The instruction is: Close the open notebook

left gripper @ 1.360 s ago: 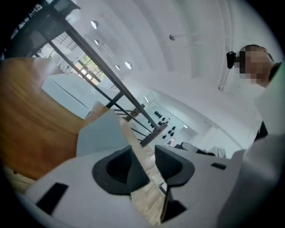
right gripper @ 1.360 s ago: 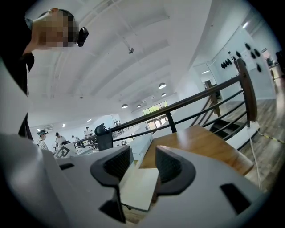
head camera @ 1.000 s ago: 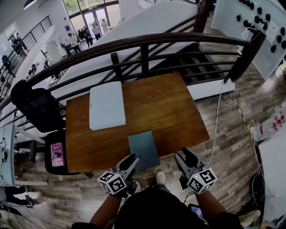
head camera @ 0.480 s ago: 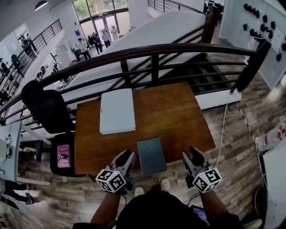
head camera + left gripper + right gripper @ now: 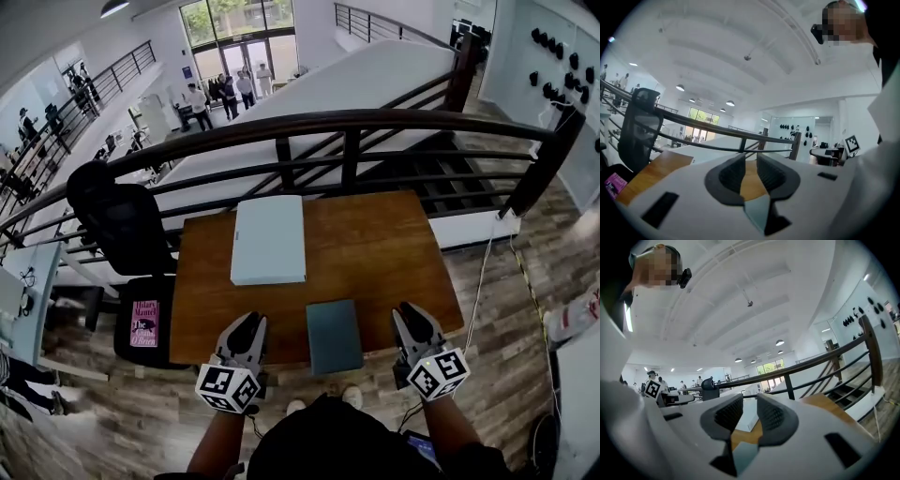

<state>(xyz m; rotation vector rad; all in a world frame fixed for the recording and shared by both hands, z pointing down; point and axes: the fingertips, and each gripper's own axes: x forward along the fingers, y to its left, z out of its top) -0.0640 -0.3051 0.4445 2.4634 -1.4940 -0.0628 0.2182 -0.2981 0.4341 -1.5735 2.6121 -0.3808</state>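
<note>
Worktop [image 5: 375, 253]: brown wood, its far edge against a dark curved railing [image 5: 347, 122]; plank floor [image 5: 506, 300] around it.
Room: open hall beyond the railing, people far off by glass doors; black chair [image 5: 122, 220] past the left edge, with a pink book [image 5: 144, 322] on its seat.
Notebook [image 5: 334, 336]: teal, closed, flat at the middle of the near edge.
White slab [image 5: 269, 239]: far-left part of the worktop; laptop or folder, hard to tell.
Left gripper [image 5: 246, 326]: left of the notebook, jaws closing on nothing.
Right gripper [image 5: 409, 314]: right of the notebook, jaws closing, empty.
Cut off: the person's arms, at the bottom of the head view.
</note>
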